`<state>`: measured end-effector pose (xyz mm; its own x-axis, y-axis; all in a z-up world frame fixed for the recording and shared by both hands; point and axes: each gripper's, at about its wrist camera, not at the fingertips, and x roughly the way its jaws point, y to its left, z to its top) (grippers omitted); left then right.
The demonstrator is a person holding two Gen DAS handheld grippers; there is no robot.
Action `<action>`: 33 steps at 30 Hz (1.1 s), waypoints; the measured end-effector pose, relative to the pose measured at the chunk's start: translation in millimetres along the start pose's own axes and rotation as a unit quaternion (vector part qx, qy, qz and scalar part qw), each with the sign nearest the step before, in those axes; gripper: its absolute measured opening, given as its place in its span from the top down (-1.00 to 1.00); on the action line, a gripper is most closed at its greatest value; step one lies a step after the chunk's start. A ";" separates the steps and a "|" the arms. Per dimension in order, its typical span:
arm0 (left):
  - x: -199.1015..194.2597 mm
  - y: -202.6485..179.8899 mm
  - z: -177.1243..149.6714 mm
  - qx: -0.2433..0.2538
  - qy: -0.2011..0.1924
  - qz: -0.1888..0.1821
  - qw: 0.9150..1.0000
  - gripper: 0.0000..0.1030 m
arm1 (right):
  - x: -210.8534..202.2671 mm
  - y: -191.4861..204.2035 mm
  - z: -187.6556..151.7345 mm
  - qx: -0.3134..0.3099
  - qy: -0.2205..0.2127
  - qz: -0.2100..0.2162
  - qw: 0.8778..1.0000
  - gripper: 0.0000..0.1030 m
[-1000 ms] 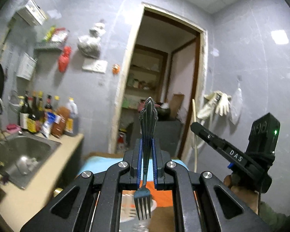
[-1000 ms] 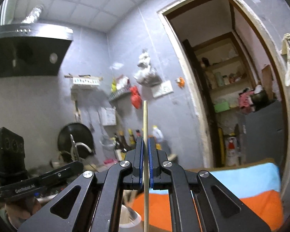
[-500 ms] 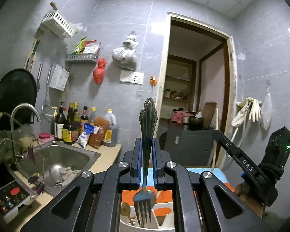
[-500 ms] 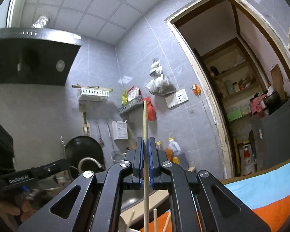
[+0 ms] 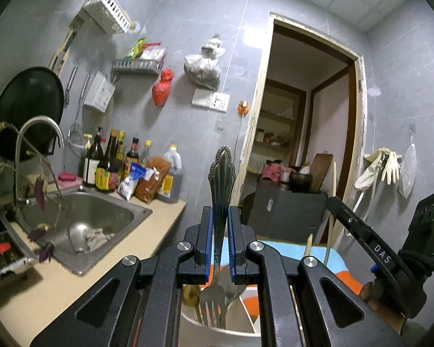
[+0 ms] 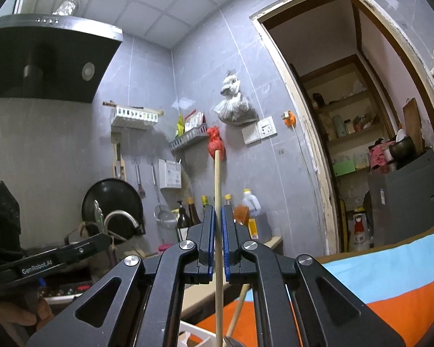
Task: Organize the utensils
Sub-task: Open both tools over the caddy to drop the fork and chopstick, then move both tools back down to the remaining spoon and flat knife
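Left gripper [image 5: 220,243] is pointing upward, jaws closing on an upright fork [image 5: 220,202], tines hanging over the white holder [image 5: 217,334] at the near edge. Right gripper [image 6: 218,240] is likewise clamping a vertical chopstick [image 6: 217,190]; its lower end is possibly entering the holder, though hidden.
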<state>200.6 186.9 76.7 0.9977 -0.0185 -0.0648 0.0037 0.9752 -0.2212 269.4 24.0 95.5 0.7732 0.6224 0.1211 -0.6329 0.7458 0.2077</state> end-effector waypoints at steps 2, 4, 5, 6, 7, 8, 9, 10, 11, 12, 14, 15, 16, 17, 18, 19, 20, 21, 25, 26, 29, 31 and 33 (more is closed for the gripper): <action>1.1 0.4 -5.3 -0.003 0.010 -0.003 1.000 0.86 | -0.7 -1.0 -3.1 -0.001 0.006 -0.001 1.000 0.94; 1.7 0.3 -10.1 -0.007 0.021 -0.006 1.000 0.86 | -1.9 -1.9 -5.7 -0.002 0.013 -0.002 1.000 0.93; 2.1 0.0 -12.4 -0.009 0.027 -0.008 1.000 0.86 | -2.8 -2.3 -6.9 -0.002 0.017 -0.003 1.000 0.93; 2.5 -0.3 -13.9 -0.011 0.032 -0.010 0.999 0.86 | -3.2 -2.9 -8.1 -0.002 0.021 -0.003 1.000 0.92; 3.2 -0.8 -15.0 -0.012 0.038 -0.014 0.999 0.86 | -3.5 -3.5 -8.9 -0.002 0.026 -0.003 1.000 0.92; 3.7 -1.5 -16.0 -0.014 0.044 -0.018 0.999 0.86 | -3.3 -3.8 -9.4 -0.002 0.029 -0.004 1.000 0.92; 4.4 -2.4 -16.7 -0.014 0.049 -0.019 0.999 0.86 | -3.9 -4.4 -10.0 -0.002 0.035 -0.005 0.999 0.92; 4.3 -3.1 -17.8 -0.015 0.054 -0.022 0.998 0.86 | -4.3 -5.0 -10.8 -0.002 0.038 -0.005 0.999 0.92; 4.6 -3.6 -18.6 -0.016 0.057 -0.024 0.998 0.86 | -5.2 -5.5 -11.3 -0.002 0.042 -0.005 0.999 0.91; 4.9 -3.6 -19.0 -0.018 0.061 -0.028 0.998 0.86 | -6.2 -6.0 -12.2 -0.001 0.046 -0.006 0.999 0.91; 5.0 -3.8 -18.4 -0.024 0.068 -0.033 0.997 0.84 | -7.6 -6.6 -14.0 0.000 0.055 -0.006 0.998 0.90; 5.6 -3.6 -17.2 -0.027 0.072 -0.037 0.996 0.84 | -8.5 -6.9 -14.9 0.001 0.059 -0.006 0.998 0.89; 5.2 -3.7 -16.1 -0.030 0.075 -0.040 0.996 0.83 | -8.7 -6.7 -15.4 0.001 0.063 -0.007 0.998 0.87; 4.9 -3.5 -14.9 -0.032 0.076 -0.043 0.996 0.82 | -9.3 -6.4 -15.3 0.001 0.066 -0.008 0.998 0.86; 4.0 -3.9 -13.7 -0.034 0.077 -0.045 0.995 0.80 | -10.5 -6.6 -15.2 0.002 0.068 -0.007 0.998 0.84; 2.7 -4.4 -12.5 -0.035 0.078 -0.047 0.995 0.78 | -11.2 -6.6 -14.4 0.003 0.070 -0.007 0.998 0.81; 1.4 -4.7 -11.5 -0.036 0.077 -0.049 0.995 0.71 | -13.0 -6.8 -13.3 0.003 0.070 -0.006 0.998 0.77; 0.3 -4.7 -10.3 -0.037 0.077 -0.051 0.995 0.60 | -15.2 -7.0 -12.0 0.003 0.069 -0.006 0.998 0.66; -5.0 -9.1 -5.4 -0.039 0.071 -0.055 0.995 0.33 | -24.8 -7.6 -4.1 -0.004 0.064 -0.006 0.998 0.56; -6.6 -11.4 -4.1 -0.038 0.071 -0.056 0.995 0.25 | -27.5 -7.9 -1.2 -0.006 0.062 -0.007 0.998 0.54; -11.9 -21.3 0.2 -0.030 0.065 -0.059 0.996 -0.10 | -40.0 -10.5 8.8 -0.017 0.054 -0.015 0.998 0.26; -17.0 -29.9 1.6 -0.022 0.057 -0.061 0.996 -0.27 | -49.4 -12.9 15.2 -0.023 0.049 -0.019 0.998 0.03; -20.3 -40.4 3.2 -0.009 0.050 -0.063 0.997 -0.48 | -59.1 -16.0 21.8 -0.028 0.047 -0.025 0.998 -0.09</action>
<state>180.4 148.6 90.1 0.9778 -0.1627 -0.1320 0.1257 0.9597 -0.2515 234.6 -29.9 106.2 0.7982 0.6020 0.0208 -0.5974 0.7866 0.1564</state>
